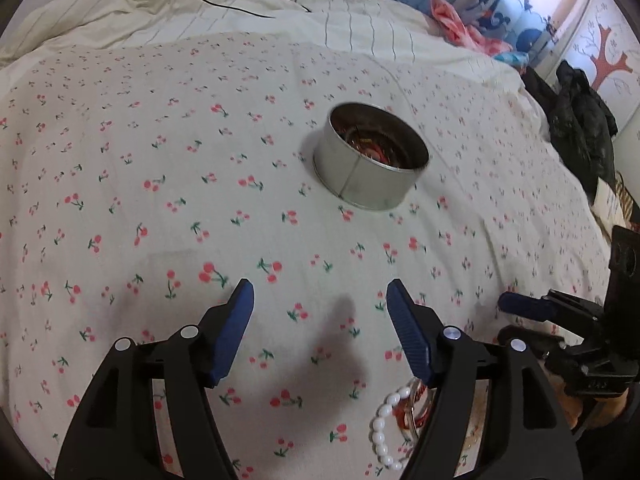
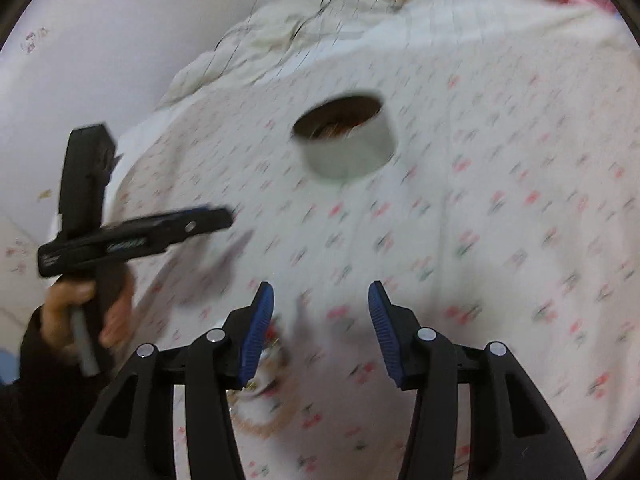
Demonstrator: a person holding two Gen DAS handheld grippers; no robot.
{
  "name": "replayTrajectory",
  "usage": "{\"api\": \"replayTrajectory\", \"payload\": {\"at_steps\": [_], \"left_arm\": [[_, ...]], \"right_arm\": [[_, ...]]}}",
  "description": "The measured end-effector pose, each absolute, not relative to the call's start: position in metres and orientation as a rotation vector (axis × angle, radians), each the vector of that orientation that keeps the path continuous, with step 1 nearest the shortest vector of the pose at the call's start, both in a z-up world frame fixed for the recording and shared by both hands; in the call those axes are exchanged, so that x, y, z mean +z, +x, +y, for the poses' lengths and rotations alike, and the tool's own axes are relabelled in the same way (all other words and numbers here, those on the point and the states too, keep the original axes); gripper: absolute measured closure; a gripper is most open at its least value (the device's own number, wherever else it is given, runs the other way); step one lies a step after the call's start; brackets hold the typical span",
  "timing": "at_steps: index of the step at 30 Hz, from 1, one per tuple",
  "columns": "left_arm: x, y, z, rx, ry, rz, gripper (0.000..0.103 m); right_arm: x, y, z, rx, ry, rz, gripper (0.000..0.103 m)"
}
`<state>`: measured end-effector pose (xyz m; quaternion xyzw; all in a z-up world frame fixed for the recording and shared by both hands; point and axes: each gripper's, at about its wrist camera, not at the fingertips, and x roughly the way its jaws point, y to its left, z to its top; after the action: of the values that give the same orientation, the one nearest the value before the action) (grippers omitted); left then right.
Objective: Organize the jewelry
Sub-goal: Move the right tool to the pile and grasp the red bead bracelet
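Jewelry is sitting in two spots here. A white bead bracelet [image 1: 385,426] and some reddish-gold bangles [image 1: 416,408] are lying on the cherry-print bed sheet [image 1: 160,200] at the lower right of the left wrist view, partly tucked under the right finger of the left claw [image 1: 320,300]. More reddish bangles are resting inside the round metal tin [image 1: 370,178], which is standing upright on the sheet a bit right of centre in the upper half of that frame.

The left claw is hanging over the sheet with its blue pads spread wide, pinching nothing. The right claw [image 2: 321,300] is also spread apart and holding nothing, hovering above the sheet; its view is pretty blurry, but the tin [image 2: 346,152] is showing up near the upper middle there too. In the lower middle of that view something pale and gold is lying under the left finger, too smeared to tell what.

A rumpled cream duvet [image 1: 120,12] is bunching up at the upper left, with thin black cables [image 1: 224,2] trailing over it.
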<state>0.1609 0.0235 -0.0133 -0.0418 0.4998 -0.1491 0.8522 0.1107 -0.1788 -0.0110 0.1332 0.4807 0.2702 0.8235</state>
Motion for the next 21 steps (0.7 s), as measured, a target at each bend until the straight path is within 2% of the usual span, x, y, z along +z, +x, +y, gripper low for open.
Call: {"api": "replayTrajectory", "payload": {"at_steps": [8, 11, 12, 14, 15, 21], "left_arm": [[-0.015, 0.166, 0.027, -0.27, -0.093, 1.052, 0.031], [-0.014, 0.167, 0.026, -0.262, -0.088, 1.051, 0.03], [-0.014, 0.166, 0.025, -0.265, -0.085, 1.049, 0.029], [-0.012, 0.166, 0.024, -0.271, -0.079, 1.048, 0.029], [-0.012, 0.165, 0.023, -0.275, -0.069, 1.048, 0.029], [-0.012, 0.164, 0.015, -0.307, -0.017, 1.067, 0.029]], "right_arm": [[-0.021, 0.099, -0.148, 0.682, 0.218, 1.069, 0.055], [-0.025, 0.099, -0.139, 0.697, 0.202, 1.075, 0.065], [-0.026, 0.098, -0.135, 0.701, 0.183, 1.074, 0.077], [-0.026, 0.096, -0.13, 0.704, 0.157, 1.07, 0.094], [-0.023, 0.096, -0.131, 0.704, 0.156, 1.055, 0.097], [-0.004, 0.105, -0.164, 0.676, 0.286, 0.972, 0.097]]}}
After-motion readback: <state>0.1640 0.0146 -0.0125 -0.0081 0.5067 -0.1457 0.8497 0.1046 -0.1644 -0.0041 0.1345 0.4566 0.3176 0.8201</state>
